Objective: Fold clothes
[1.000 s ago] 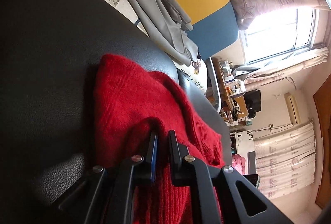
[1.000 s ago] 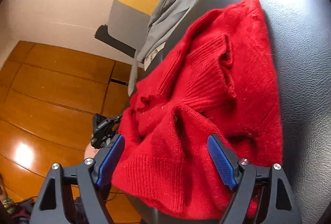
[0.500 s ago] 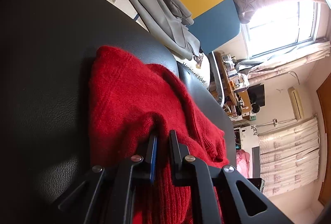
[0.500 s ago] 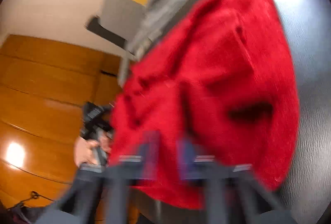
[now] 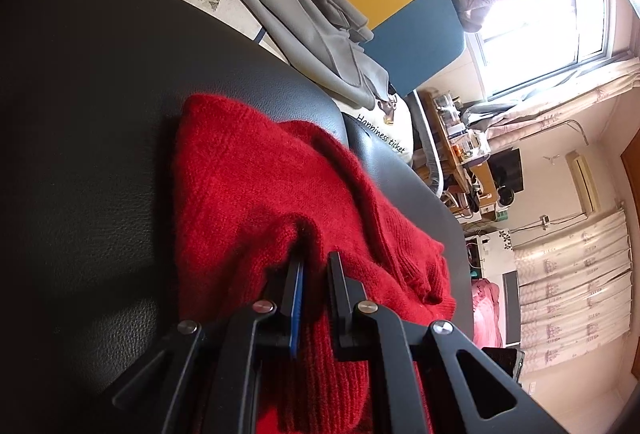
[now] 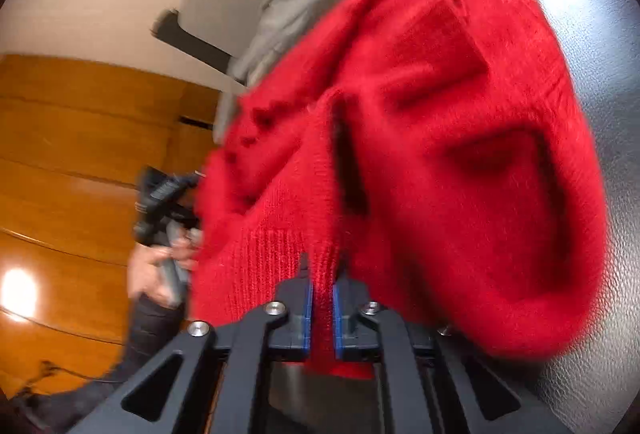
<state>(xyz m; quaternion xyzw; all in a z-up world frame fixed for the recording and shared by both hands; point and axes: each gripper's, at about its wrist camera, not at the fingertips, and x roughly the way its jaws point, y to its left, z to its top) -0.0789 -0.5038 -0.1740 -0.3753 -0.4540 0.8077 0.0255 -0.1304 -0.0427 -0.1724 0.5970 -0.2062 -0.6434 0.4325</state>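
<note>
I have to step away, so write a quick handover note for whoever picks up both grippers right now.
Left gripper: shut on a fold of the red sweater.
Right gripper: shut on the sweater's ribbed hem.
Sweater lies bunched on the black leather seat, part hanging over the edge. A grey garment lies behind it, untouched.
Done: both grips are set.
Left: the sweater is not flat or folded; probably spread it, fold it, then handle the grey garment.
</note>
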